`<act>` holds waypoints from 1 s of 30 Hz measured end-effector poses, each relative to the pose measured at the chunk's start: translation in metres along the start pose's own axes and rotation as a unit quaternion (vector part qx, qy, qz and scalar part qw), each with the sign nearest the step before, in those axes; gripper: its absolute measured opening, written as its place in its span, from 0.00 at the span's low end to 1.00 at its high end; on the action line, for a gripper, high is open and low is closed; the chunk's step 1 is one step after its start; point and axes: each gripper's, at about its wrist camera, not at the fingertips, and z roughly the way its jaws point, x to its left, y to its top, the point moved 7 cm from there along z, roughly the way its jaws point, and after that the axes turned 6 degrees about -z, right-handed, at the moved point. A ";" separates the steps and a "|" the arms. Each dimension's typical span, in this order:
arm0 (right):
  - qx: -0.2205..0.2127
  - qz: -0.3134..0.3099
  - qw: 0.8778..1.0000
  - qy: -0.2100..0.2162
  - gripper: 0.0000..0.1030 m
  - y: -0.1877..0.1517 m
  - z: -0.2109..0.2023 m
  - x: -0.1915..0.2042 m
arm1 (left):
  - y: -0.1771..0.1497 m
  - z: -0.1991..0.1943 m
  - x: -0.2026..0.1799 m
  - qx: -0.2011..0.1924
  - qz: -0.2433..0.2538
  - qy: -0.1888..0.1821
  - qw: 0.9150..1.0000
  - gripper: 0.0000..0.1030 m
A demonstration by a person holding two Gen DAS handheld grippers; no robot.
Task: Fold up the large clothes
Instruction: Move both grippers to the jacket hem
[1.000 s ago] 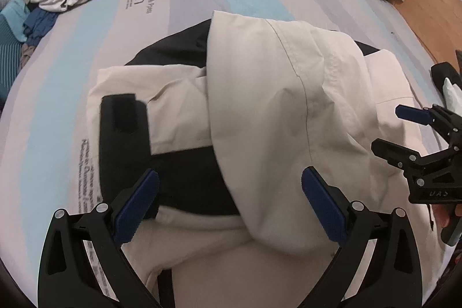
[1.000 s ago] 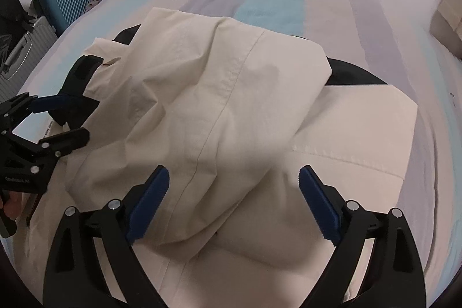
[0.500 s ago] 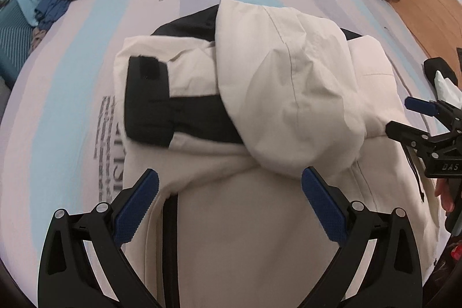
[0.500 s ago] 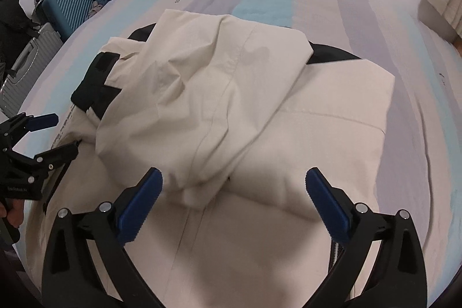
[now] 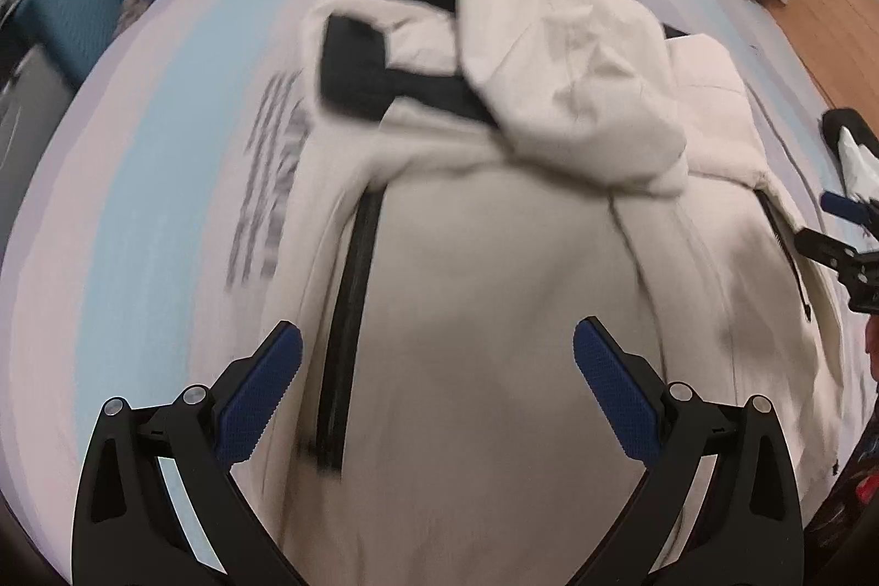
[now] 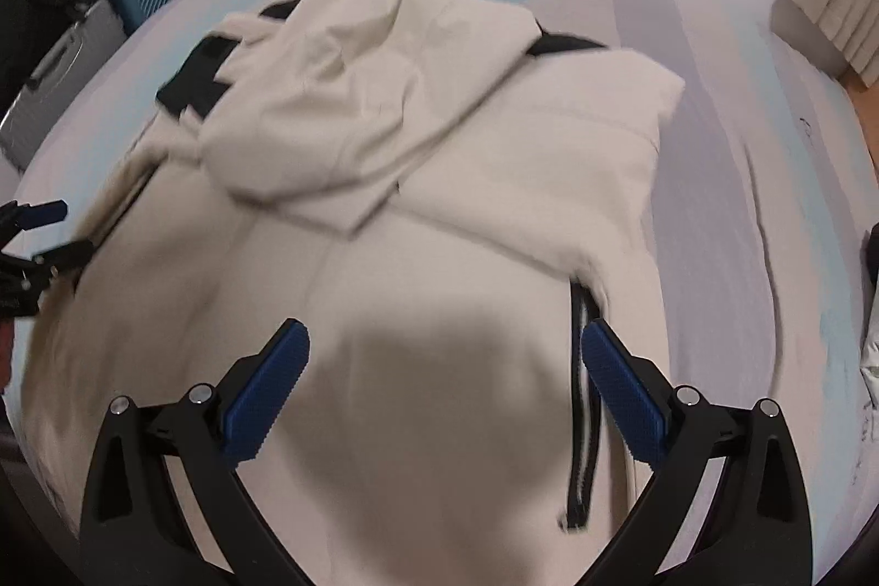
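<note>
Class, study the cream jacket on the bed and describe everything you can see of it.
The cream fabric jacket with black panels lies spread flat on the striped bedsheet. Its hood is folded down over the back, its sleeves tucked in near the top. Black zips run down both sides. It looks soft and creased. Neither gripper's open jaws touch it.

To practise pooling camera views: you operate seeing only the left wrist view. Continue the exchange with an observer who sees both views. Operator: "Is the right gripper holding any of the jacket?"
Observer: No. The right gripper is wide open. Its jaws have just been opening, and nothing is pinched. The cream jacket lies below.
Operator: Anything near its fingers?
Observer: A black zip runs close along its right side.
Operator: How does my left gripper look from there?
Observer: The left gripper is open and empty, near the jacket's left edge.
</note>
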 end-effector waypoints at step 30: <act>0.083 0.081 0.993 -0.009 0.92 -0.255 -0.063 -0.049 | -0.193 -0.047 0.095 0.040 -0.063 0.057 0.996 0.94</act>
